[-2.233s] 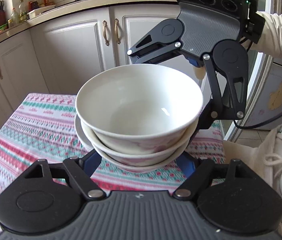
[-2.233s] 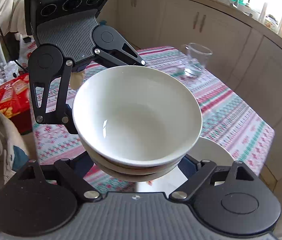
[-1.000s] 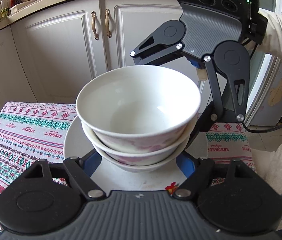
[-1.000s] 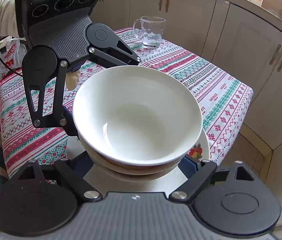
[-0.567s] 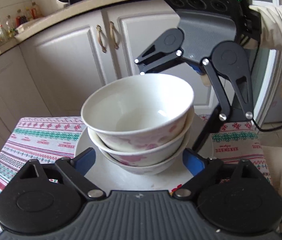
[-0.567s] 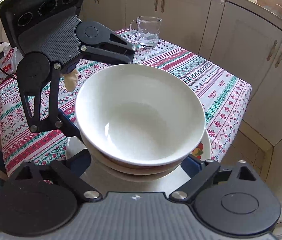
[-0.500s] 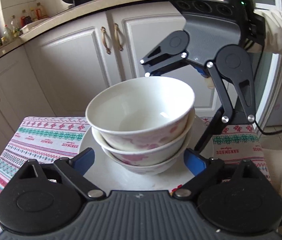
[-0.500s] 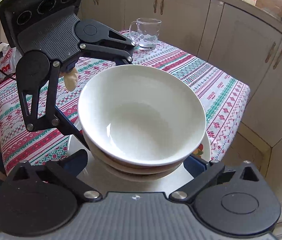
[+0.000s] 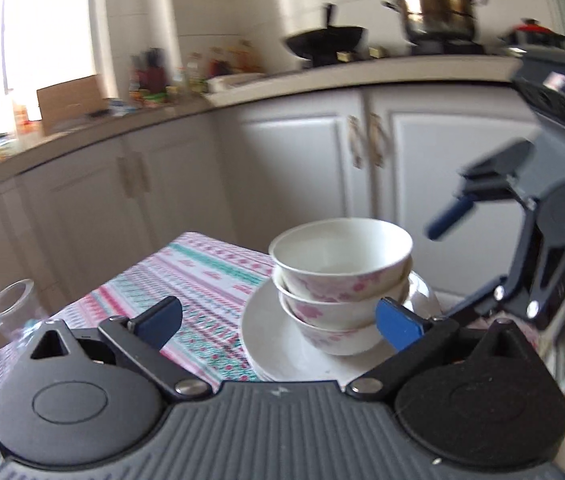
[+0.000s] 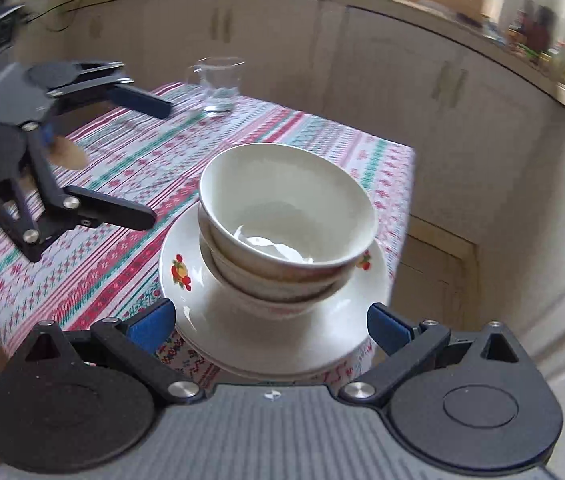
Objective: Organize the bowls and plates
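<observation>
Bowls (image 10: 286, 216), three nested with pink flowers on their sides, stand on a stack of white plates (image 10: 186, 296) at the near corner of the patterned tablecloth (image 10: 122, 184). Left gripper (image 9: 278, 322) has just spread its jaws wide, blue pads clear of the crockery, nothing between them pressed. Right gripper (image 10: 270, 326) likewise stands wide and empty, the stack at twelve o'clock. A glass mug (image 10: 218, 84) sits beyond at eleven o'clock, before white cabinets (image 9: 302, 168).
</observation>
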Available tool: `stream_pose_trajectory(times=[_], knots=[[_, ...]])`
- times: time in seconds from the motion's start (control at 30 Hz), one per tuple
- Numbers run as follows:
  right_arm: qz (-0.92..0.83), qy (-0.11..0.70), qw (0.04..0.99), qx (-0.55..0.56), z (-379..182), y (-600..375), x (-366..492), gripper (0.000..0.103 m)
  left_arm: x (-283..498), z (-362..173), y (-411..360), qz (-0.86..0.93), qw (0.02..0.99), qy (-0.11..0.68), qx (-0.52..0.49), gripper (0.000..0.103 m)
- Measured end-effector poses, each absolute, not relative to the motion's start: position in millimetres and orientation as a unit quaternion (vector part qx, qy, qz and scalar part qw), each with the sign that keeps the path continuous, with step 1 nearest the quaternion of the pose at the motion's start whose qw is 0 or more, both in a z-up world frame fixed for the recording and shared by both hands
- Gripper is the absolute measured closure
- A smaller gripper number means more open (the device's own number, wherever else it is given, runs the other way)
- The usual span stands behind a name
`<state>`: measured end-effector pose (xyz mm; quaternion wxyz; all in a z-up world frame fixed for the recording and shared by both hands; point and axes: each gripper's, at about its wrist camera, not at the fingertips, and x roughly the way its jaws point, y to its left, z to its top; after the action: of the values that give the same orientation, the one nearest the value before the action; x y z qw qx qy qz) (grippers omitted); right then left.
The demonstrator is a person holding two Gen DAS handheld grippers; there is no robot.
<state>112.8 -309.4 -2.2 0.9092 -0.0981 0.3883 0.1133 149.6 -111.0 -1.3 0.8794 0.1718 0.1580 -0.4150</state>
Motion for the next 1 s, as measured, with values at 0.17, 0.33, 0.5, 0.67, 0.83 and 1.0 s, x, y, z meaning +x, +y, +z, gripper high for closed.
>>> stream_pose_trajectory(times=[0.17,0.33,0.5,0.67,0.83,1.0], knots=[[-0.008,0.371,0.928,-0.034,-1.0,-293.5,84.8,0.000,114.9,5.0,-113.8,-0.309,0.919,0.185,0.162,0.000],[-0.076,0.364,0.928,0.006,-3.4,-275.7,56.5,0.000,100.5,9.5,-96.9,-0.293,0.915,0.262,0.089,0.001],[-0.105,0.350,0.931,0.018,9.3,-264.9,30.7,0.000,87.8,11.3,-92.0,-0.248,0.923,0.284,0.080,0.001],[-0.125,0.335,0.934,0.015,21.5,-256.1,17.4,0.000,78.4,21.1,-88.8,-0.233,0.924,0.293,0.081,0.001],[-0.132,0.317,0.939,0.018,30.4,-252.6,9.9,0.000,72.5,25.7,-84.5,-0.221,0.926,0.298,0.074,0.001],[-0.135,0.312,0.940,0.013,32.5,-248.6,7.7,0.000,69.5,25.4,-83.4,-0.209,0.927,0.303,0.072,0.001]])
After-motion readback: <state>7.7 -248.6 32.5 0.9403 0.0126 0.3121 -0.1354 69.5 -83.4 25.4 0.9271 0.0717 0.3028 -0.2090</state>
